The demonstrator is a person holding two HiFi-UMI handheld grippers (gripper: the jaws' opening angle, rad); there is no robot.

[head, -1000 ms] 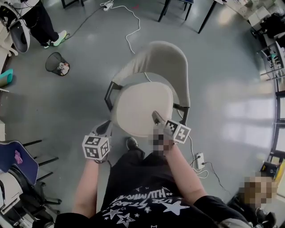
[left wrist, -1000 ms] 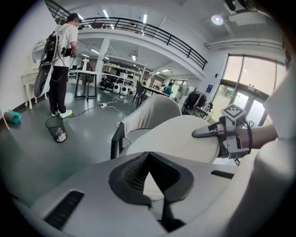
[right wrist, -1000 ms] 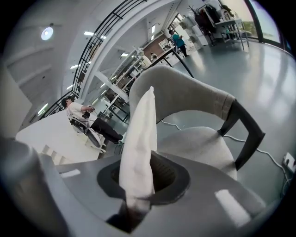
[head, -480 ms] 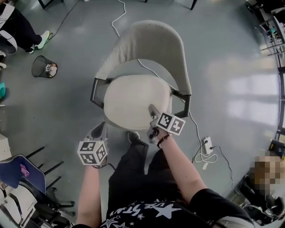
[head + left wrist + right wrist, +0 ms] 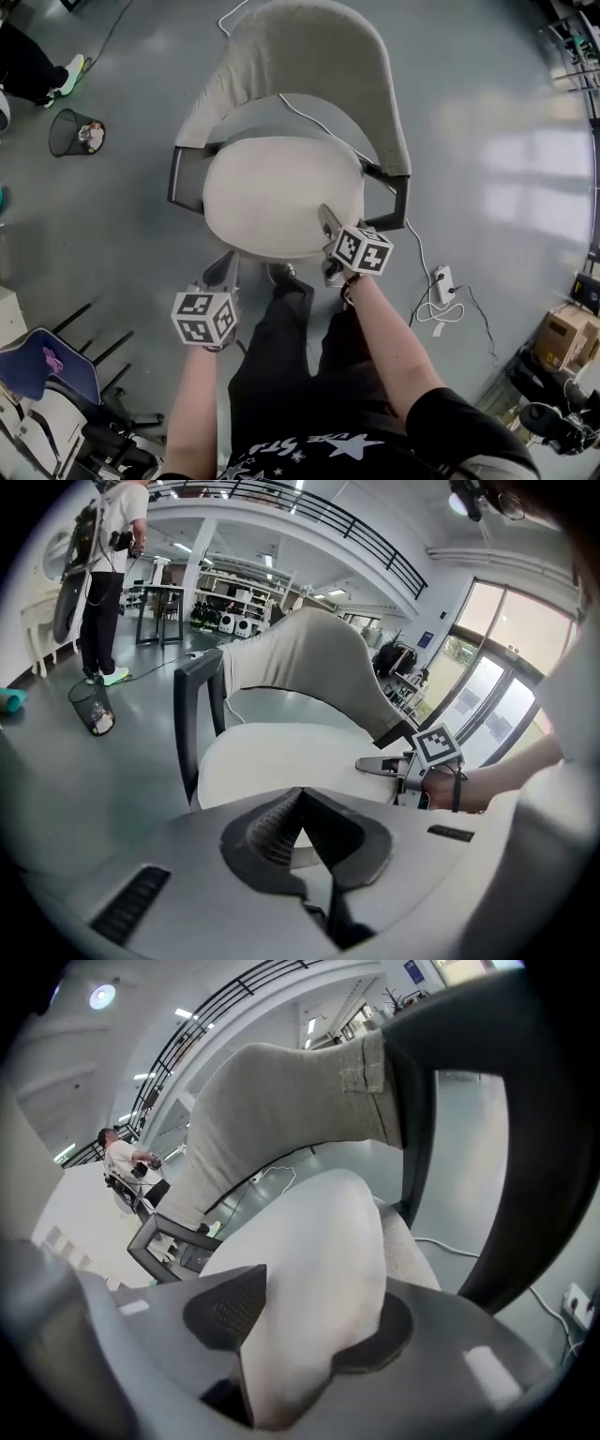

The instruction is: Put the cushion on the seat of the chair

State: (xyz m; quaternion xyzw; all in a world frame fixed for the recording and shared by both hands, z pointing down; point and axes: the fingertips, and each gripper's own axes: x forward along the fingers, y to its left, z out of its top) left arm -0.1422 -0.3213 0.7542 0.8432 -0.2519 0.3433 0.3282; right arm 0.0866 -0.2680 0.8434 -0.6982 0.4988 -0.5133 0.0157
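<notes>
A pale, rounded cushion (image 5: 281,192) lies on the chair seat (image 5: 412,1251), between the dark armrests and in front of the beige backrest (image 5: 309,56). My right gripper (image 5: 325,214) is at the cushion's front right edge. Its jaws are opening, and the cushion's (image 5: 319,1241) edge is still between them in the right gripper view. My left gripper (image 5: 225,267) hangs just off the cushion's front left edge, shut with nothing in it. In the left gripper view, the cushion (image 5: 281,752) and the right gripper (image 5: 375,763) lie beyond its closed jaws.
A white cable (image 5: 309,117) runs under the chair to a power strip (image 5: 443,284) on the floor at right. A wire wastebasket (image 5: 75,131) stands at left, another chair (image 5: 47,366) at lower left and a cardboard box (image 5: 562,337) at far right. A person (image 5: 103,583) stands beyond the wastebasket.
The cushion and my right gripper have come down together, and the cushion now rests between the armrests. My left gripper has sunk a little at the front left, still shut.
</notes>
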